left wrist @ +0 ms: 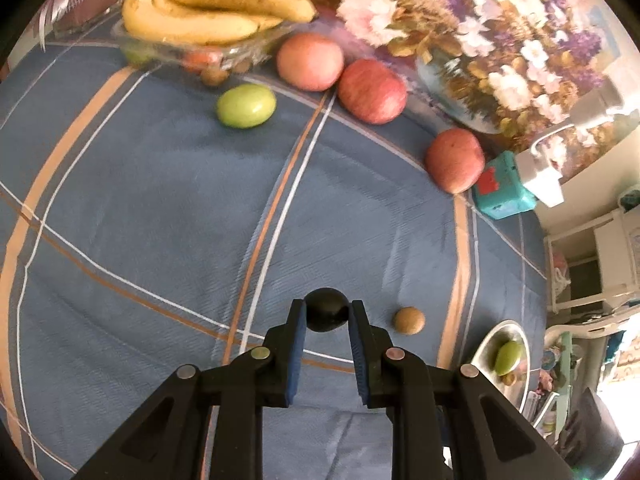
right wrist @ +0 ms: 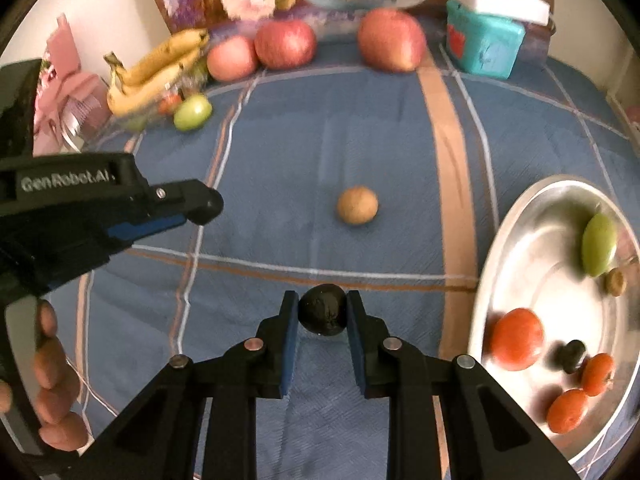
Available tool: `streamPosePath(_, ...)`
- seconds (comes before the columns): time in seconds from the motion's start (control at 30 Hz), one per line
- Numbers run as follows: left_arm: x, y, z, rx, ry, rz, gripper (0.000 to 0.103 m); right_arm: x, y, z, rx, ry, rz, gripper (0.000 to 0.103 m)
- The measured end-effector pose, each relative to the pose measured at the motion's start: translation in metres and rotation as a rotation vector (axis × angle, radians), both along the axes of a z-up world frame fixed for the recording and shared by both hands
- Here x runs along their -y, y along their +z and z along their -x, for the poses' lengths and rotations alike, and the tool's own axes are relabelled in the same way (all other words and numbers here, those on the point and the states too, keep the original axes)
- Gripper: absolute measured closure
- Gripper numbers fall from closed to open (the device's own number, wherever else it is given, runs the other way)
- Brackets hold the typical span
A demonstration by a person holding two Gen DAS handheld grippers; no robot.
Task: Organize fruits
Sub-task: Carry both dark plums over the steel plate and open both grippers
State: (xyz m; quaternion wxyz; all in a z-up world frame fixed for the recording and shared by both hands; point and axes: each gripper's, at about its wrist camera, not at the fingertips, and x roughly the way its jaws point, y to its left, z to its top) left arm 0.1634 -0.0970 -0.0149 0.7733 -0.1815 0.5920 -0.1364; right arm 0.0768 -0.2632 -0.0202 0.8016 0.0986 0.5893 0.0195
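- Left wrist view: my left gripper [left wrist: 326, 314] is clamped on a small dark round fruit [left wrist: 326, 309], pinched only at the pad tips. Risk: a round, smooth fruit held that far out could squirt from the jaws if I swing fast or tilt more.
- Same view: the held fruit hangs over the blue checked cloth [left wrist: 140, 200]. A small brown fruit [left wrist: 409, 320] lies loose just right of the tips. The metal plate [left wrist: 486, 350] sits at the cloth's right edge, a green fruit already in it. Apples [left wrist: 372, 91], one green fruit [left wrist: 246, 105] and bananas [left wrist: 208, 8] in a glass dish sit at the far side.
- Right wrist view: my right gripper [right wrist: 322, 314] has its jaws closed on a second dark fruit [right wrist: 323, 309], also a tip-only grip; the frame is motion-blurred, so I judge contact on both pads but can't confirm how firm. Same slip risk.
- Same view: plate [right wrist: 520, 240] is close on the right, holding orange-red fruits [right wrist: 517, 339], a green one and a small dark one. A drop from height may bounce off the metal or knock those out over the rim.
- Same view: the left gripper's body crosses in from the left with its dark fruit. Two loaded tools heading for one plate could collide; I'd go one at a time.
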Motion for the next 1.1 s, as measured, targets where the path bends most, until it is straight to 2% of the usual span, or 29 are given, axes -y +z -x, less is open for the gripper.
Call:
streamPosePath(0.43,0.024,0.022,0.009,0.039,-0.042,0.031,0.080,0.017,0.027,0.009,0.061,-0.031,-0.008,0.078)
streamPosePath(0.53,0.035,0.025,0.013,0.045,-0.067,0.029,0.080,0.037,0.033,0.011,0.076,-0.090,-0.019,0.078)
streamPosePath(0.63,0.057,0.029,0.022,0.055,-0.125,0.024,0.080,0.076,0.046,0.018,0.105,-0.210,-0.019,0.078)
streamPosePath(0.77,0.104,0.032,0.046,0.060,-0.269,0.027,0.080,0.133,0.056,0.034,0.111,-0.397,0.037,0.078)
streamPosePath(0.87,0.136,0.030,0.064,0.056,-0.364,0.035,0.080,0.166,0.055,0.045,0.110,-0.484,0.011,0.078)
streamPosePath(1.1,0.181,0.022,0.093,0.067,-0.513,0.022,0.079,0.187,0.053,0.057,0.091,-0.543,0.024,0.078)
